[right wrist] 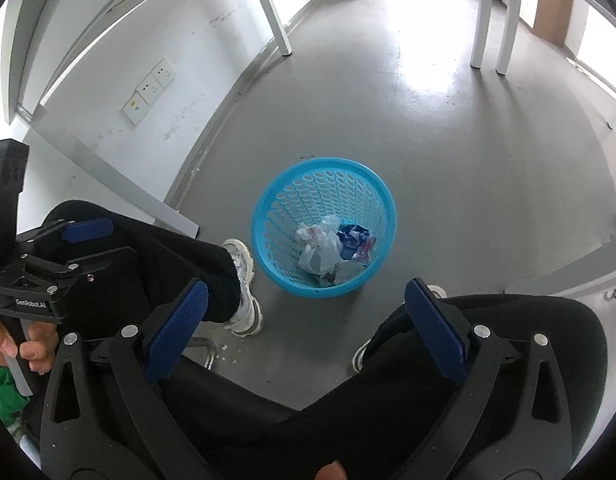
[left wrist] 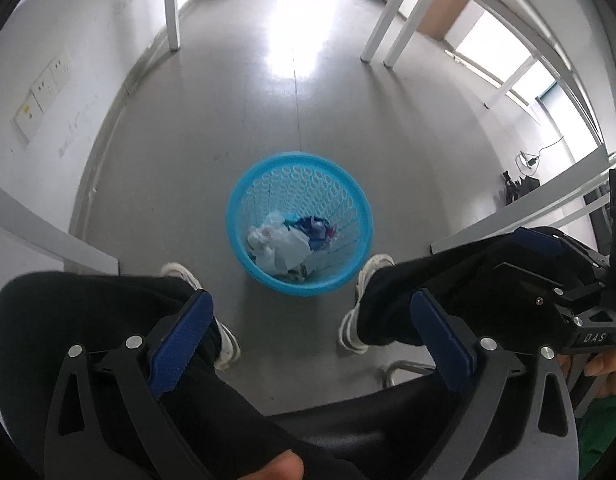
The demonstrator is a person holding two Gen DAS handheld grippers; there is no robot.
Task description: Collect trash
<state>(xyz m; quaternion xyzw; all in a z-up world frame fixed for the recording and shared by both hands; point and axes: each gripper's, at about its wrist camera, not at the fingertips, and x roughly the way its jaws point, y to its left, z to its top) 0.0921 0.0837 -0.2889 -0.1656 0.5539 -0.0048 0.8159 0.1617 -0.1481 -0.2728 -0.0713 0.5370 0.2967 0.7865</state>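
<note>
A round blue perforated basket point(left wrist: 308, 184) stands on the grey floor, between a seated person's two white shoes. Crumpled white plastic and blue wrappers, the trash point(left wrist: 284, 244), lie in its bottom. My left gripper point(left wrist: 309, 298) hangs well above the basket's near rim, open wide, with nothing between its blue pads. In the right wrist view the same basket point(right wrist: 327, 188) and trash point(right wrist: 327, 248) sit ahead. My right gripper point(right wrist: 306, 285) is also wide open and empty above the near rim. Both point steeply down.
The person's black-trousered legs point(left wrist: 108, 320) flank the basket, with shoes point(right wrist: 244, 264) close to it. White table legs point(left wrist: 377, 32) stand beyond, a wall with sockets point(right wrist: 152, 88) to the left. Table edges point(right wrist: 108, 176) jut in at both sides. A hand point(right wrist: 12, 344) holds the other gripper's handle.
</note>
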